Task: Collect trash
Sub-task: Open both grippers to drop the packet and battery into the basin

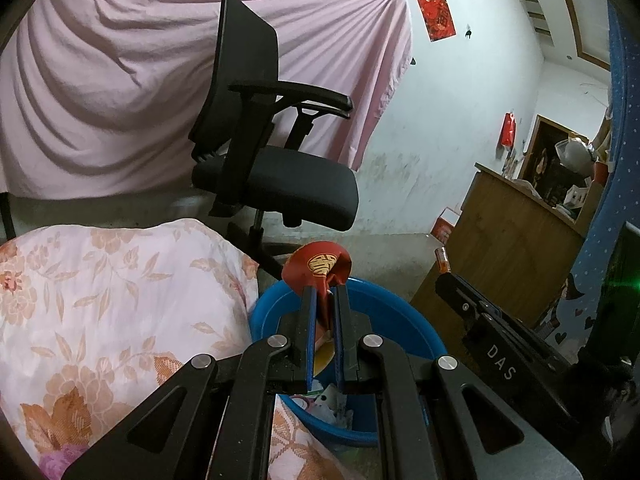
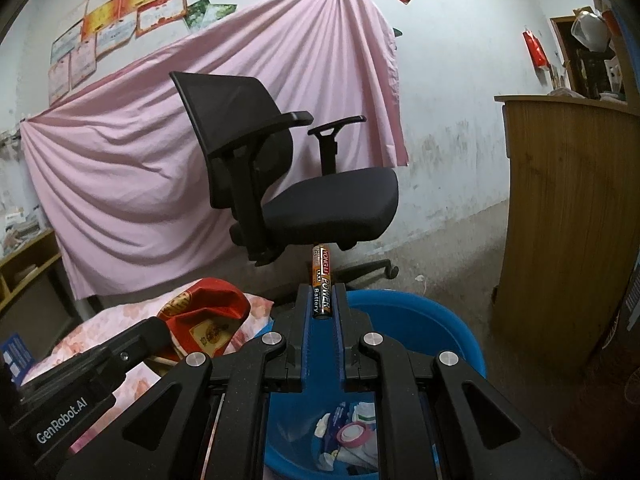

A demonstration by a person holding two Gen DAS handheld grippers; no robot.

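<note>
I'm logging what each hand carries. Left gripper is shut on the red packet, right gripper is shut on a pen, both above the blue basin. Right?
Nearly. The right gripper holds a battery, not a pen; the right wrist view shows its label. The left gripper does clamp the red packet above the blue basin.

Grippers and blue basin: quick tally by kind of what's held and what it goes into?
Red wrapper, held by left gripper: 1
Battery, held by right gripper: 1
Blue basin, already holding scraps: 1
Total: 3
</note>
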